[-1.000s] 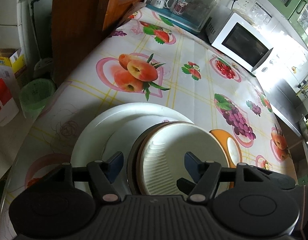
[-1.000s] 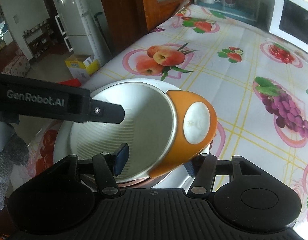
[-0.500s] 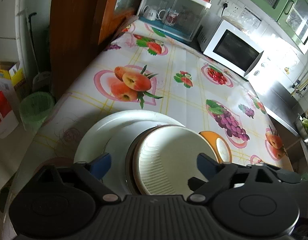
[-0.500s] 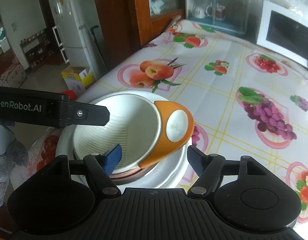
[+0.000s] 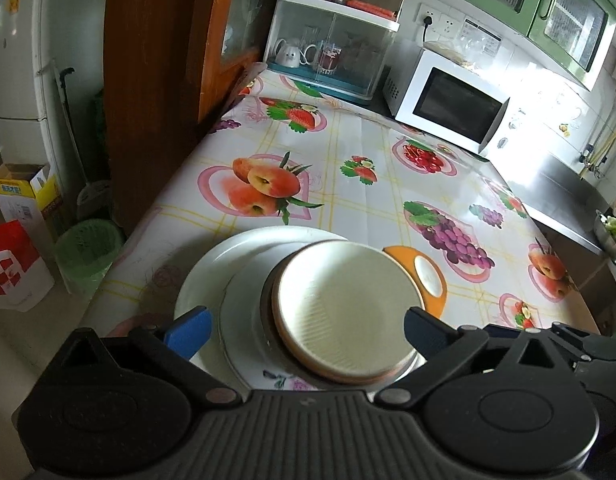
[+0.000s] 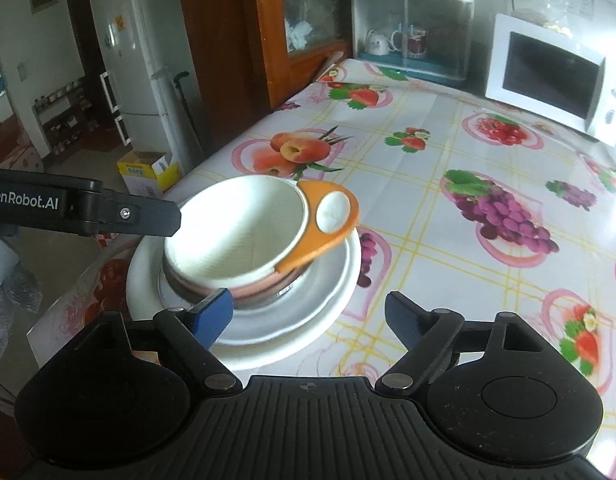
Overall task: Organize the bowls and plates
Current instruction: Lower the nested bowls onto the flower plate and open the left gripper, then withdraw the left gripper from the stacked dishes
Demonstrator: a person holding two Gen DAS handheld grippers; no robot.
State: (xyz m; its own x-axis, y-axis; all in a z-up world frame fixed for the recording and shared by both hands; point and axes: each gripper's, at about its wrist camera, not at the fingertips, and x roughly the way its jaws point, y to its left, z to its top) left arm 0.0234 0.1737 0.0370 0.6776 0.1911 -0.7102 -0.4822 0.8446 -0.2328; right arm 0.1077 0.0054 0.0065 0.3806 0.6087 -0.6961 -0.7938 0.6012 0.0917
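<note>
A stack stands near the table's front left edge: a large white plate (image 5: 244, 252) (image 6: 339, 292), a smaller plate on it, a brown-rimmed bowl (image 6: 264, 288), and a white ribbed bowl (image 5: 347, 300) (image 6: 236, 232) on top. An orange bowl with a white base (image 5: 427, 280) (image 6: 327, 212) leans tilted against the white bowl's right side. My left gripper (image 5: 306, 330) is open, above the stack's near side. My right gripper (image 6: 308, 312) is open, just in front of the stack, holding nothing. The left gripper's arm (image 6: 84, 208) shows in the right wrist view.
The table has a fruit-print cloth (image 5: 347, 152). A white microwave (image 5: 443, 100) (image 6: 547, 80) and a clear cup cabinet (image 5: 331, 56) (image 6: 411, 36) stand at the far end. A wooden cabinet (image 5: 156, 80), a green bin (image 5: 88, 248) and boxes are left of the table.
Both grippers have opened wider and pulled back and up from the stack. The orange bowl, earlier between the right gripper's fingers, now rests free against the white bowl.
</note>
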